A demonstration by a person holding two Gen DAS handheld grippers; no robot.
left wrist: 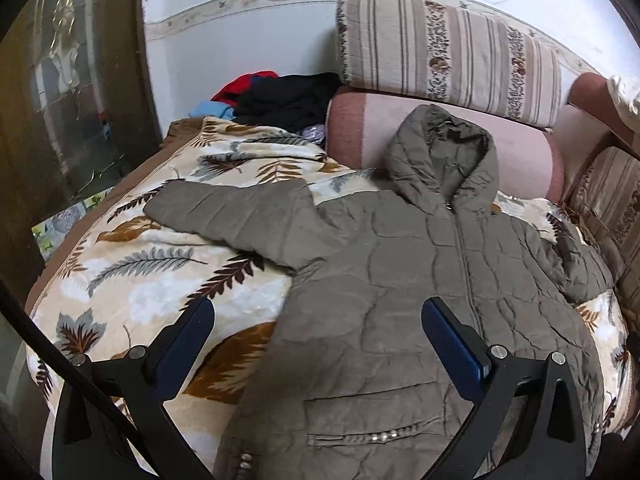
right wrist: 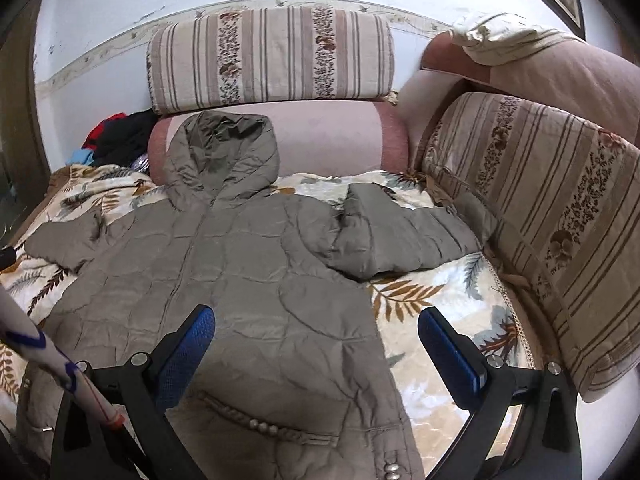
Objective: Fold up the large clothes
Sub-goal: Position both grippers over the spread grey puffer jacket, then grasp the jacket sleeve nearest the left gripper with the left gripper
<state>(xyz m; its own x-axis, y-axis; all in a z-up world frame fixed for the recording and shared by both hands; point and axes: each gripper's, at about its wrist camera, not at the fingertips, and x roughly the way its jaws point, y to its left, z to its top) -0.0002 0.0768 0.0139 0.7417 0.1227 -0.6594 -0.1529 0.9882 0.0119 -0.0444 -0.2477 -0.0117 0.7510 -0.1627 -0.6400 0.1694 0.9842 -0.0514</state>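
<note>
A grey-brown quilted hooded jacket [left wrist: 400,280] lies front up and zipped on a leaf-patterned blanket [left wrist: 140,272]. Its hood rests against a pink bolster [left wrist: 520,152]. Its sleeves spread out to both sides. My left gripper [left wrist: 318,320] is open and empty, above the jacket's lower left side. The jacket also shows in the right wrist view [right wrist: 240,272], with one sleeve [right wrist: 400,236] bent on the blanket [right wrist: 440,312]. My right gripper [right wrist: 316,328] is open and empty, above the jacket's lower right edge.
Striped floral cushions stand at the back [left wrist: 448,52] and along the right side [right wrist: 540,220]. A pile of black, red and blue clothes [left wrist: 280,96] lies at the back left. A dark glazed door [left wrist: 68,80] stands to the left.
</note>
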